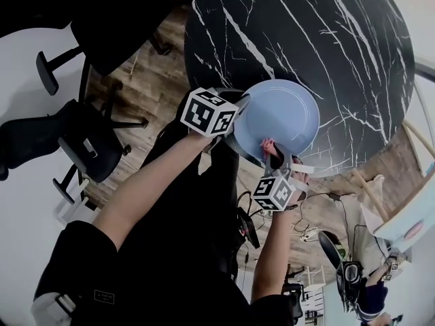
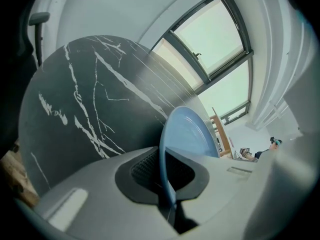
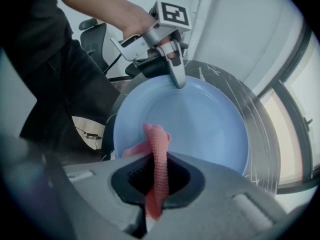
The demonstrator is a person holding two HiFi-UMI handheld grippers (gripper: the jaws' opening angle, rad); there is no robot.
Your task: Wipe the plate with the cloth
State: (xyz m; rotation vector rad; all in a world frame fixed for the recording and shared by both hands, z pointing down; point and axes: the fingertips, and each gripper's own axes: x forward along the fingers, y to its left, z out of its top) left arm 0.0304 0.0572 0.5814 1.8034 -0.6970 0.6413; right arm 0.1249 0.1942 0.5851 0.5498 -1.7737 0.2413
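A light blue plate (image 1: 282, 117) is held up at the near edge of the black marble table (image 1: 326, 46). My left gripper (image 1: 238, 111) is shut on the plate's left rim; in the left gripper view the plate (image 2: 187, 134) runs edge-on between its jaws (image 2: 165, 184). My right gripper (image 1: 277, 160) is shut on a pink cloth (image 1: 266, 145) at the plate's lower edge. In the right gripper view the cloth (image 3: 156, 159) stands between the jaws over the plate's face (image 3: 195, 124), and the left gripper (image 3: 177, 76) clamps the far rim.
Black office chairs (image 1: 75, 141) stand on the wooden floor to the left. Cables (image 1: 309, 229) lie on the floor below the table. A wooden frame (image 1: 414, 148) and a seated person (image 1: 370, 287) are at the right.
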